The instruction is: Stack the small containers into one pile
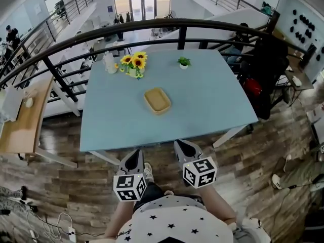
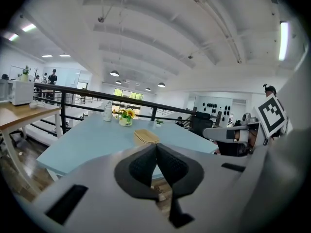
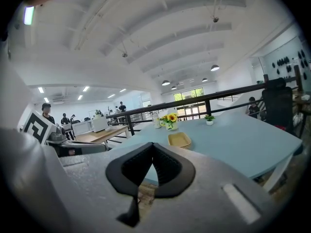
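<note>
the small tan containers are seen nested in one pile near the middle of the light blue table, at the centre of the head view. a vase of sunflowers, a white bottle and a small potted plant are set along the table's far edge, toward the top of the frame. the left gripper and the right gripper are held at the lower centre, short of the table's near edge and well apart from the pile. in each gripper view the jaws are pressed together with nothing between them, and the pile is seen beyond the tips.
</note>
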Demonstrator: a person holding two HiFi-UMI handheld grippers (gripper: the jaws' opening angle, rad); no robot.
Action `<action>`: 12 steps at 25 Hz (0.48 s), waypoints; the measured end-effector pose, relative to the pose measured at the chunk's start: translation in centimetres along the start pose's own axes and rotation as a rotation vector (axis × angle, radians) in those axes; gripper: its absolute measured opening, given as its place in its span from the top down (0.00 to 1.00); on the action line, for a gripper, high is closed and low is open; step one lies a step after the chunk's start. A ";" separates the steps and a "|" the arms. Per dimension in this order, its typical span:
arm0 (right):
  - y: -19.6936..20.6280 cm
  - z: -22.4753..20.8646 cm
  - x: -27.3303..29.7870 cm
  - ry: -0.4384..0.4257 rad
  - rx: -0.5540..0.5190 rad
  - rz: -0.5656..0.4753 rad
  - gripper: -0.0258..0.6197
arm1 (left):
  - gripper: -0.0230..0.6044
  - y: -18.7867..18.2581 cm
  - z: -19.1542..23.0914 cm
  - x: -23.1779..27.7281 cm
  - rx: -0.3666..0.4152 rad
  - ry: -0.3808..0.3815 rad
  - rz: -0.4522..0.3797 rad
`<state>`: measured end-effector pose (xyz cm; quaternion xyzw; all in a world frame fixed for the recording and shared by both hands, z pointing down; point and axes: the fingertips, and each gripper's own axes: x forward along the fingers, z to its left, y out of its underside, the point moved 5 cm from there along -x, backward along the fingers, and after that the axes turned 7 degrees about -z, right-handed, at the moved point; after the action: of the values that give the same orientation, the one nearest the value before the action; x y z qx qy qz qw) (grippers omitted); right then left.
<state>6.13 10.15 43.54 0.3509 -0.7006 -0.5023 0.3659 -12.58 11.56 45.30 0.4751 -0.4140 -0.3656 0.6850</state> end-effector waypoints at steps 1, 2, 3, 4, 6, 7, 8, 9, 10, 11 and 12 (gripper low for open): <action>0.1 0.2 -0.2 -0.004 0.000 0.000 0.95 | 0.96 0.2 -0.1 -0.2 -0.001 0.002 -0.001; 0.2 0.3 -0.4 -0.008 -0.002 -0.001 0.95 | 0.96 0.3 -0.3 -0.3 -0.002 0.004 -0.001; 0.2 0.3 -0.6 -0.010 -0.003 -0.002 0.95 | 0.96 0.4 -0.5 -0.4 -0.003 0.006 -0.001; 0.2 0.3 -0.7 -0.011 -0.003 -0.004 0.95 | 0.96 0.5 -0.7 -0.5 -0.001 0.010 0.000; 0.1 0.3 -0.9 -0.008 0.000 -0.008 0.95 | 0.96 0.6 -1.1 -0.6 0.004 0.019 -0.001; 0.1 0.2 -1.0 -0.005 0.000 -0.009 0.95 | 0.96 0.5 -1.3 -0.7 0.006 0.023 -0.002; 0.0 0.2 -1.0 -0.002 -0.003 -0.010 0.95 | 0.96 0.4 -1.4 -0.7 0.007 0.027 -0.004; -0.1 0.2 -1.0 0.000 -0.009 -0.009 0.95 | 0.96 0.3 -1.4 -0.7 0.008 0.030 -0.005; -0.1 0.2 -1.0 0.000 -0.015 -0.009 0.95 | 0.96 0.3 -1.5 -0.7 0.010 0.032 -0.007; -0.1 0.3 -1.0 -0.002 -0.020 -0.009 0.95 | 0.96 0.2 -1.5 -0.7 0.012 0.033 -0.007; -0.2 0.4 -1.0 -0.006 -0.023 -0.009 0.95 | 0.96 0.2 -1.5 -0.6 0.013 0.034 -0.008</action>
<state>6.33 11.16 43.12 0.3483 -0.6941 -0.5132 0.3654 -11.43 12.70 44.99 0.4873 -0.4027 -0.3578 0.6873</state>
